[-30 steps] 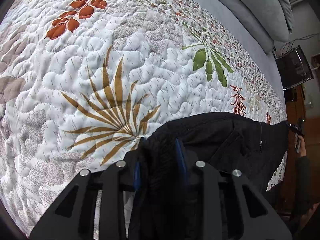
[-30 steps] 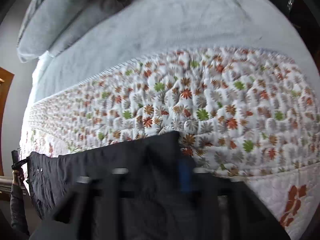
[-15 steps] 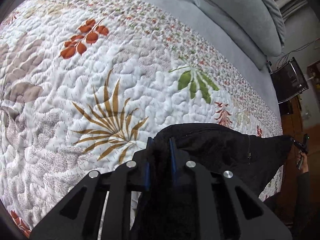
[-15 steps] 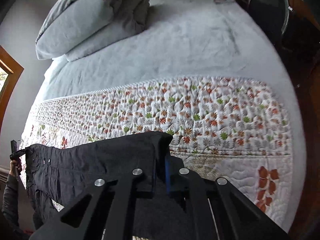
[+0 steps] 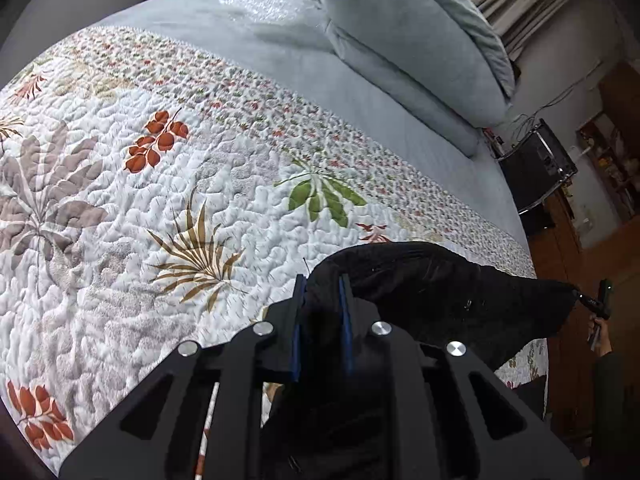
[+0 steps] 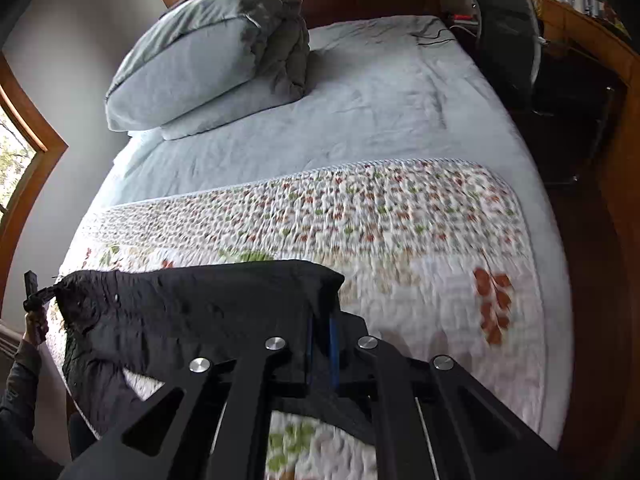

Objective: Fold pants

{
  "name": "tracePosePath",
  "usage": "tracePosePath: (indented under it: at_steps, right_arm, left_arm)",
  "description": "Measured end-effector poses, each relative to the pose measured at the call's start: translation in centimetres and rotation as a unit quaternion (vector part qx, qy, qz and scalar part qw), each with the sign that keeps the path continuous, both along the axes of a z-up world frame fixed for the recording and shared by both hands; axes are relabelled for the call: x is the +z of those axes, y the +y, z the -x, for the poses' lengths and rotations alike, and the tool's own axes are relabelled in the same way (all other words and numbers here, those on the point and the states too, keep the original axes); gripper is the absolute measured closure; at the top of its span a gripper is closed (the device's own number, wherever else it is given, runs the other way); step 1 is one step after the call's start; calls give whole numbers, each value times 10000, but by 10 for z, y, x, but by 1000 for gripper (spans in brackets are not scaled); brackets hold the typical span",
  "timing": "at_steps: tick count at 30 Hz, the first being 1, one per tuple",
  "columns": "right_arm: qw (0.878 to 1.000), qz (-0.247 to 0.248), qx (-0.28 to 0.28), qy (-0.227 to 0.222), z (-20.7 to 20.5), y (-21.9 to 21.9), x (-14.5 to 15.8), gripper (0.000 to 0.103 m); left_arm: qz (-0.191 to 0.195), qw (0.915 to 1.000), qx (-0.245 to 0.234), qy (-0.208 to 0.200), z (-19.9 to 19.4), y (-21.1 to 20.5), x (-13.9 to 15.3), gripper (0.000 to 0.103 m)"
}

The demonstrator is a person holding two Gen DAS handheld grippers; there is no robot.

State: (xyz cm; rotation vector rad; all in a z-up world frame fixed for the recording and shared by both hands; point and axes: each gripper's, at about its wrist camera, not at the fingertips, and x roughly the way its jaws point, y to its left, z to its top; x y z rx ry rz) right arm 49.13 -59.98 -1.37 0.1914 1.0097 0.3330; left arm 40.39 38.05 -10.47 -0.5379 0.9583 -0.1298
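Note:
Black pants (image 5: 440, 292) hang stretched between my two grippers above the quilted bed. My left gripper (image 5: 322, 284) is shut on one corner of the pants' top edge. My right gripper (image 6: 322, 320) is shut on the other corner of the pants (image 6: 192, 312). In the left wrist view the right gripper (image 5: 600, 300) shows far right at the fabric's end. In the right wrist view the left gripper (image 6: 34, 296) shows far left. The lower part of the pants hangs out of view below the grippers.
A white quilt (image 5: 160, 208) with leaf prints covers the near part of the bed; a grey-blue sheet (image 6: 320, 128) and stacked pillows (image 6: 208, 52) lie beyond. A black chair (image 5: 536, 168) and wooden furniture (image 6: 592, 52) stand beside the bed.
Both grippers have risen and drawn back from the bed with the pants in them. More of the bed, pillows and room now shows in both views.

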Motion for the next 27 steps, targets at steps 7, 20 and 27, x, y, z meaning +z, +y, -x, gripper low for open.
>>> tracePosePath:
  at_steps: [7,20,27]
  right_arm:
    - [9994,-178,-66,-277,87,-23,26,98]
    - [9973,-485,-340,-439,215,-54,4,98]
    - [9947,-619,-470,-679,285,-63,-9,98]
  left_arm:
    - [1,9992,-64,-397,39,-8,29,89]
    - [-148,9971,-202,-723,119,-21,65,89]
    - [-222,9965,-219,-781,173,-27,64,89]
